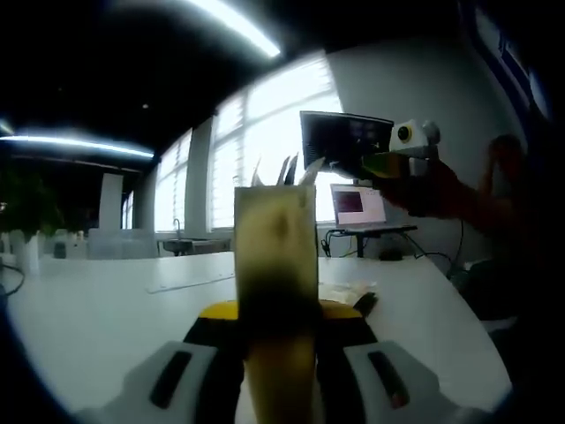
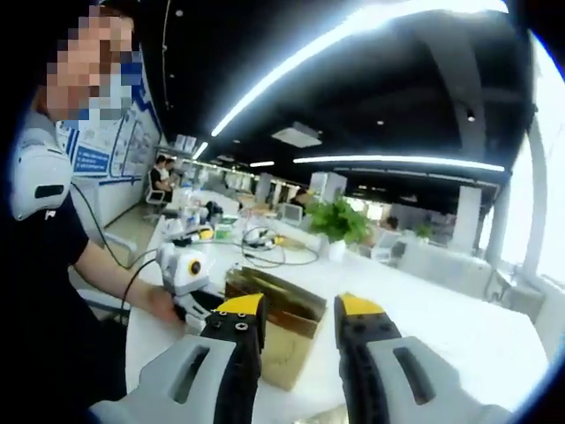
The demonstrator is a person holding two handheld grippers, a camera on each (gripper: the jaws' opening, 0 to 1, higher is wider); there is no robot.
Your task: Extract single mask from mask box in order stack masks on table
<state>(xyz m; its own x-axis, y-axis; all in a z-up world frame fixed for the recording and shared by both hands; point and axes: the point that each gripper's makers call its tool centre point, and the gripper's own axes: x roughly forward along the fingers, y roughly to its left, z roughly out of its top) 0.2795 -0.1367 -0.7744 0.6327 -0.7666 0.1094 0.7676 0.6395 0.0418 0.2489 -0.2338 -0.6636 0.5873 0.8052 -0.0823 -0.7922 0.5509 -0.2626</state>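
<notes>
my left gripper (image 1: 281, 353) has its jaws pinching the mask box (image 1: 275, 265), held upright above the table (image 1: 97, 309); white mask edges (image 1: 287, 170) poke out of its top. my right gripper (image 2: 298, 327) hangs over the box's open mouth, jaws spread, holding nothing. step looks like reaching in; next i'd nip one mask edge and lift it clear.
</notes>
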